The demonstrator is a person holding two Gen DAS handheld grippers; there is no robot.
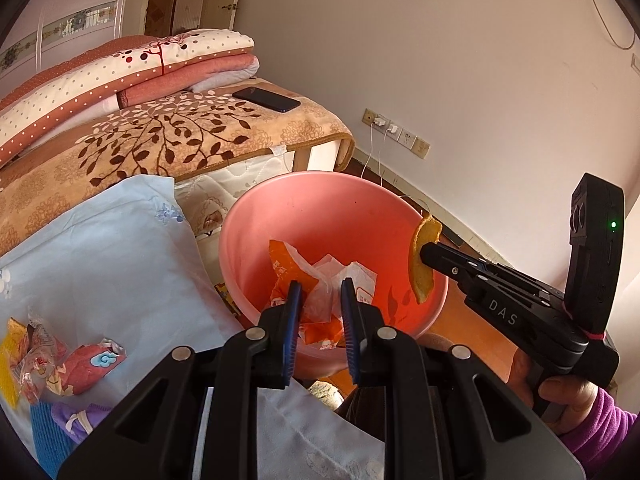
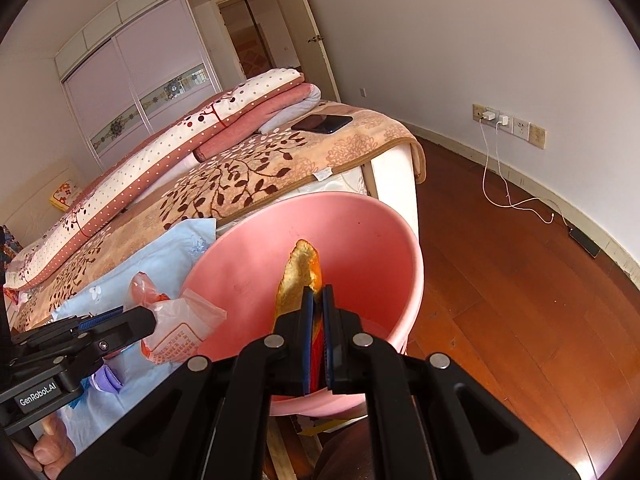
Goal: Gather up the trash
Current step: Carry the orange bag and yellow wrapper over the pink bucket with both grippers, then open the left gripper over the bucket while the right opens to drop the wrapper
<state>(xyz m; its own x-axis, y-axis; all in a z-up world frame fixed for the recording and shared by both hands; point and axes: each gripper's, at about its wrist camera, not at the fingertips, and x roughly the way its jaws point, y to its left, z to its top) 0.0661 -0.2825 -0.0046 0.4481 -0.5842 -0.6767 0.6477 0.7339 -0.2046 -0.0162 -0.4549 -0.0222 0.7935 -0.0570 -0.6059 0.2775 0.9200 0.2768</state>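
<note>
A pink plastic basin (image 1: 320, 188) (image 2: 368, 236) stands tilted against the bed's edge. My left gripper (image 1: 320, 285) (image 2: 149, 319) is shut on a crumpled orange-and-clear wrapper (image 1: 290, 270) (image 2: 182, 330), which hangs over the basin's near left side. My right gripper (image 2: 316, 290) (image 1: 425, 249) is shut on a curved strip of orange peel (image 2: 300, 270) (image 1: 420, 264), held over the basin's right rim. Part of the basin's bottom is hidden behind both grippers.
More snack wrappers (image 1: 60, 360) lie on a light blue cloth (image 1: 112, 256) on the bed. A dark phone (image 1: 267, 99) rests on the leaf-patterned blanket (image 2: 280, 160) beside folded quilts (image 1: 132, 64). Charger cables (image 2: 504, 192) trail from wall sockets onto the wood floor (image 2: 520, 320).
</note>
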